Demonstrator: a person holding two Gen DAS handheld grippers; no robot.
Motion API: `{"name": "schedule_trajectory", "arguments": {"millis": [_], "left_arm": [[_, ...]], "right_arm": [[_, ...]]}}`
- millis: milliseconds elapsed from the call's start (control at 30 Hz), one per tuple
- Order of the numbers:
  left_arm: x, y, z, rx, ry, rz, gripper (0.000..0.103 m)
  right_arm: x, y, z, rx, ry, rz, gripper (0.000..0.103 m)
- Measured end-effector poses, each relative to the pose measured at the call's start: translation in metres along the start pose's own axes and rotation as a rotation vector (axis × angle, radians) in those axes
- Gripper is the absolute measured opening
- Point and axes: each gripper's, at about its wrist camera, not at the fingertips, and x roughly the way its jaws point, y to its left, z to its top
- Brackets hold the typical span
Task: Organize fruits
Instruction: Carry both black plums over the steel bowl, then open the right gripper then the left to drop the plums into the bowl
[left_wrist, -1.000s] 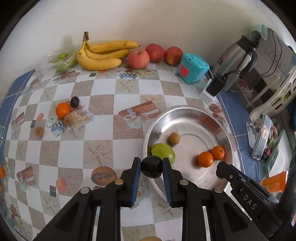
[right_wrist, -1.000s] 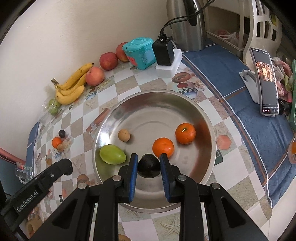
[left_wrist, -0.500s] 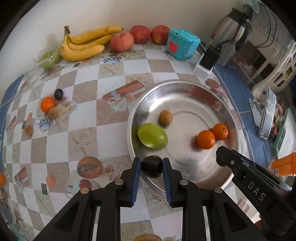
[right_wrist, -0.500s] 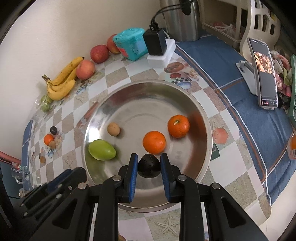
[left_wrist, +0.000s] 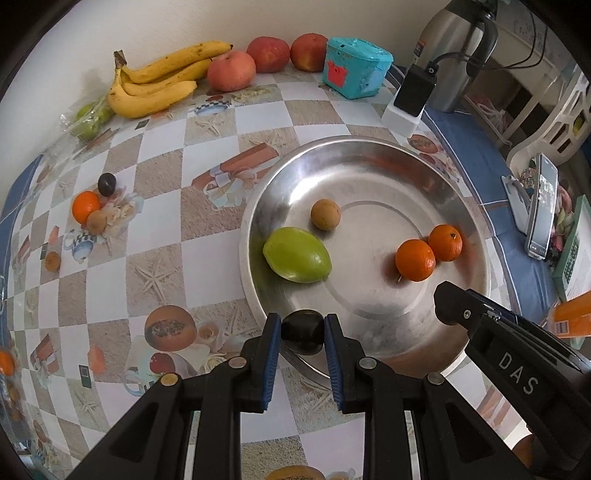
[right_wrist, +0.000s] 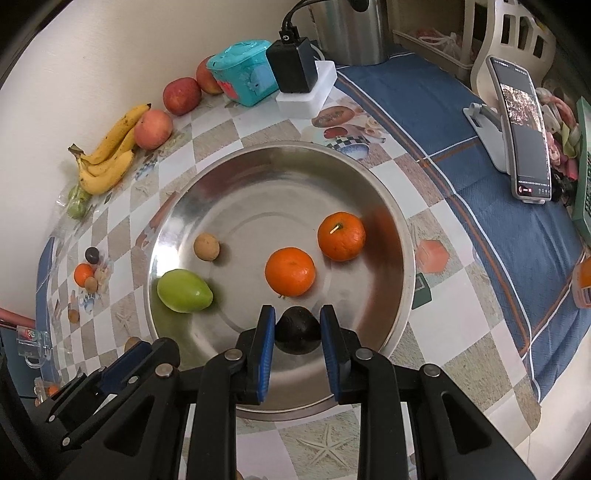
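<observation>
Your left gripper (left_wrist: 302, 332) is closed on a dark plum (left_wrist: 302, 331), its blue pads pressing both sides of the fruit, held just over the near-left rim of the steel bowl (left_wrist: 476, 236). Your right gripper (right_wrist: 297, 330) is likewise clamped on a second dark plum (right_wrist: 297, 329), held above the near part of the bowl's floor, just in front of one mandarin (right_wrist: 290, 271).

Inside the bowl lie four fruits: a green mango (left_wrist: 296, 254) near the left wall, a small brown round fruit (left_wrist: 325, 214) just behind it, and two mandarins, the nearer one and another mandarin (right_wrist: 341, 236), which appear to touch in the left wrist view.

On the checked tablecloth (left_wrist: 159, 221) to the bowl's left sits a small cluster: a loose mandarin (left_wrist: 85, 207), a third dark plum (left_wrist: 107, 184) and a small brown fruit (left_wrist: 96, 221), close together.

Along the wall stand a bunch of bananas (left_wrist: 159, 83), three apples (left_wrist: 231, 71) and a teal box (left_wrist: 356, 67). A bag of green fruit (left_wrist: 88, 120) lies beside the bananas. A black charger (right_wrist: 292, 66) on a white block, a steel kettle (left_wrist: 456, 55) and a phone on a stand (right_wrist: 522, 125) occupy the right side, the phone over a blue cloth (right_wrist: 461, 177).
</observation>
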Motion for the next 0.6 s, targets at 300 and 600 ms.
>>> {"name": "schedule_trajectory", "arguments": {"millis": [300,600], "left_arm": [[0.0024,-0.0019,-0.0004,0.006,0.009,0.004,0.026],[0.0051,-0.0026,-0.0011,0.006,0.022,0.008,0.028]], "right_arm": [[0.0014,0.0,0.0,0.007,0.012,-0.018,0.047],[-0.0001,-0.0015,0.0012,0.012,0.004,-0.026,0.057]]}}
